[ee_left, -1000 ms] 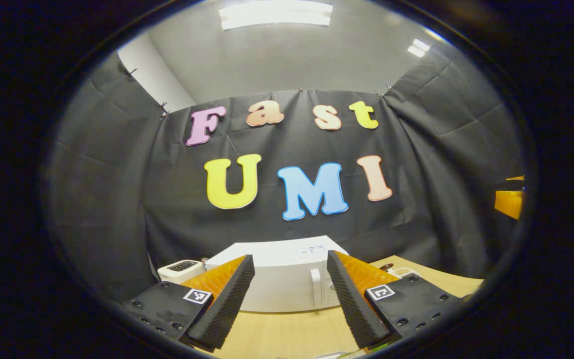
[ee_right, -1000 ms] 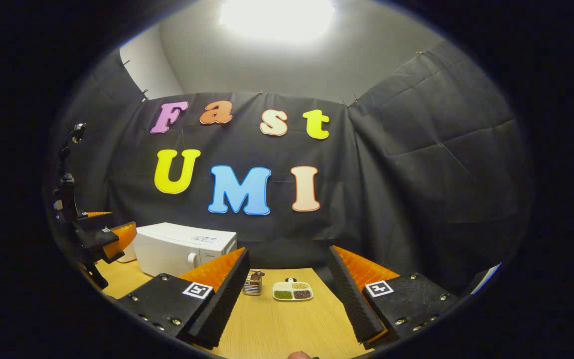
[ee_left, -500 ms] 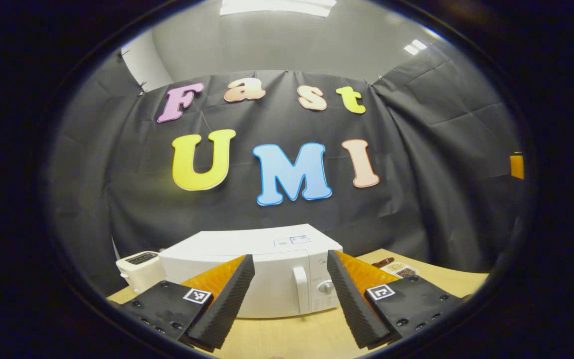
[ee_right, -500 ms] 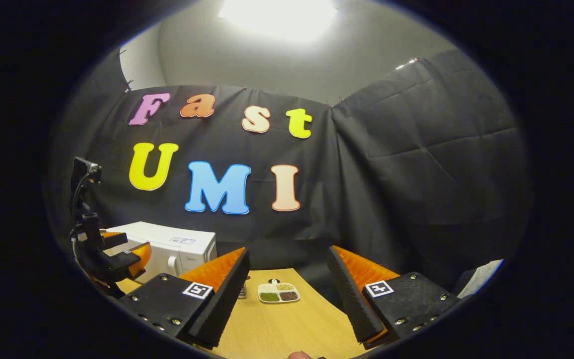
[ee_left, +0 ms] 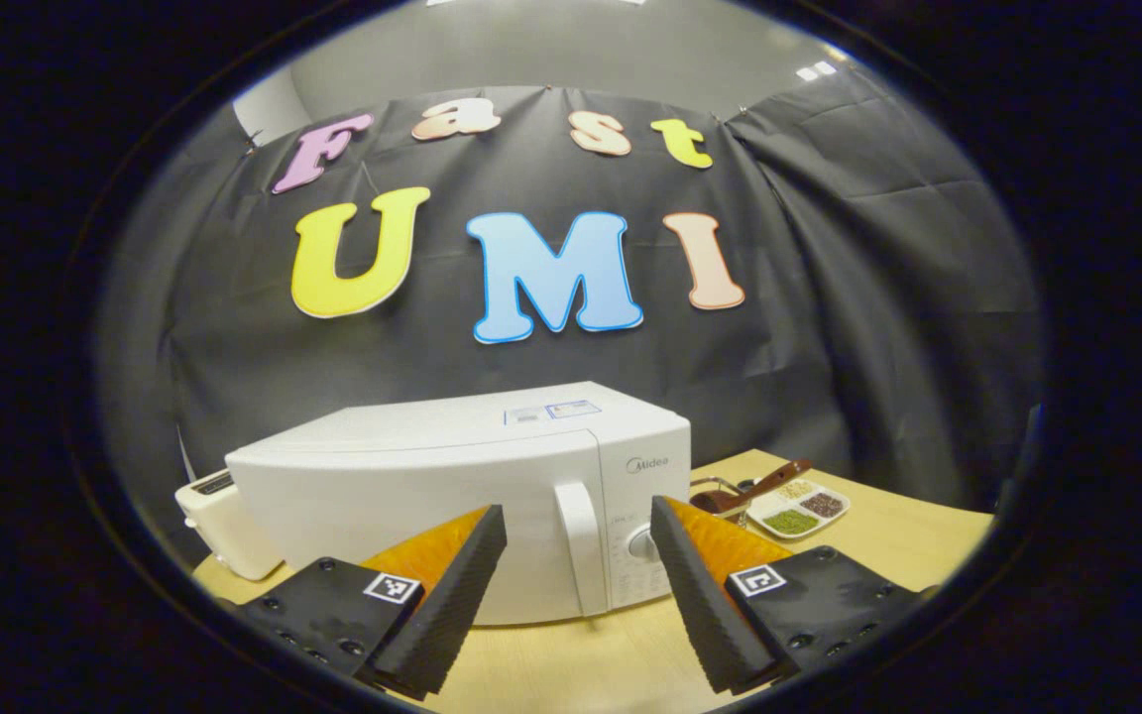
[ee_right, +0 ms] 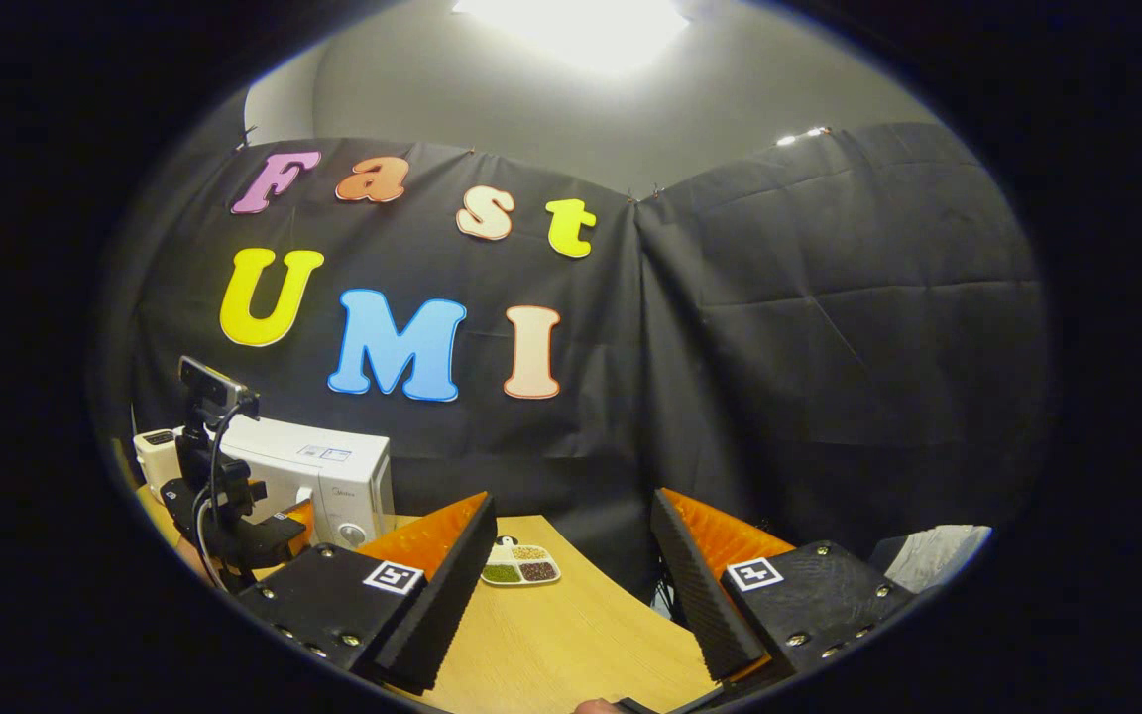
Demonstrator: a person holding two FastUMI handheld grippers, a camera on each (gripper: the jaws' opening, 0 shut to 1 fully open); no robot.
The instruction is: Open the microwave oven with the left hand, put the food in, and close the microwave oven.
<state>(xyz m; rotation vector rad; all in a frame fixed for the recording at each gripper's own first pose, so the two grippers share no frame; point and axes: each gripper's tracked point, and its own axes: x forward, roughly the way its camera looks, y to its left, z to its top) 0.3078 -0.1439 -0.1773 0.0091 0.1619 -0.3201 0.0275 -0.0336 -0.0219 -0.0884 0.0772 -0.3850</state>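
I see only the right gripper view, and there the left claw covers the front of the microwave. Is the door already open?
Observer: No. In the left gripper view the microwave has its door shut, flat against the front.
Operator: Is it gripped yet?
Observer: Not yet. The left claw is open, and the door handle stands farther off, seen between its fingers, untouched.
Operator: Is anything else hidden from me?
Observer: Yes. A small glass cup with something brown in it stands beside the divided dish, on the microwave's side.
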